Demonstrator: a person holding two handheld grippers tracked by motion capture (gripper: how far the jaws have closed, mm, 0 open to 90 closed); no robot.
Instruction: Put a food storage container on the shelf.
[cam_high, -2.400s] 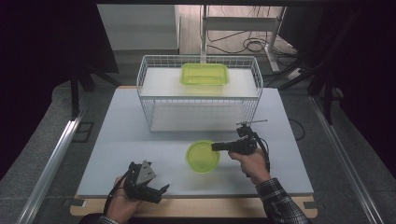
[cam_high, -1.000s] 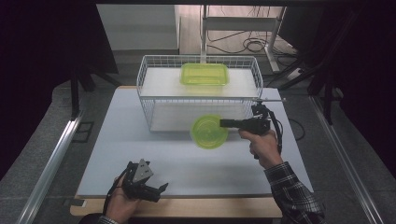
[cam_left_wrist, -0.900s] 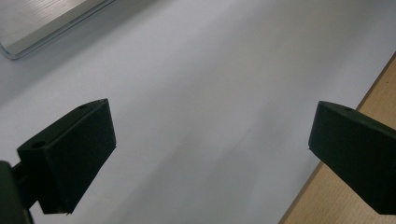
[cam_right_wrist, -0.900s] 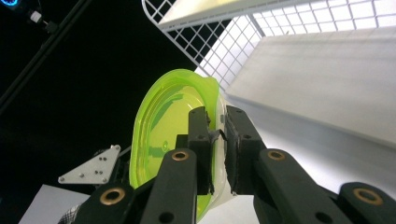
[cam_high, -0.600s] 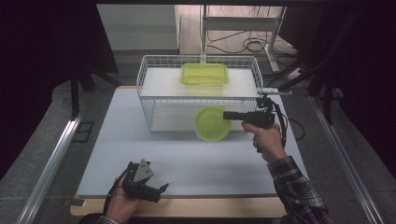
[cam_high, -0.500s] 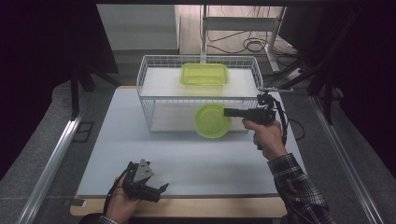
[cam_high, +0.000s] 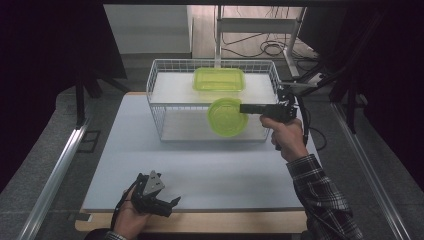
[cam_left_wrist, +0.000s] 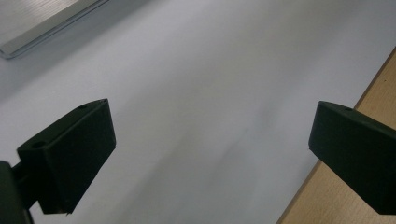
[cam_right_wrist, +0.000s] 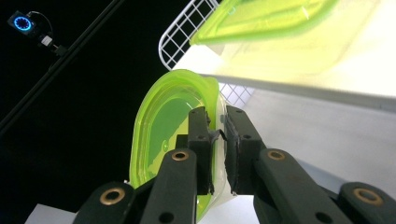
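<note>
round lid: pinched by its rim in my right gripper, up off the desk now, hanging in front of the wire basket.
what changed: a couple secs ago it was low over the desk, since then i've carried it up and back to the basket.
basket: green container sits inside, looks like where the lid's headed.
left gripper: parked at the near edge, jaws wide apart, nothing in them.

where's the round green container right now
In the high view, the round green container is right of centre, held in the right gripper in front of the wire basket, below the rectangular green container.
</note>
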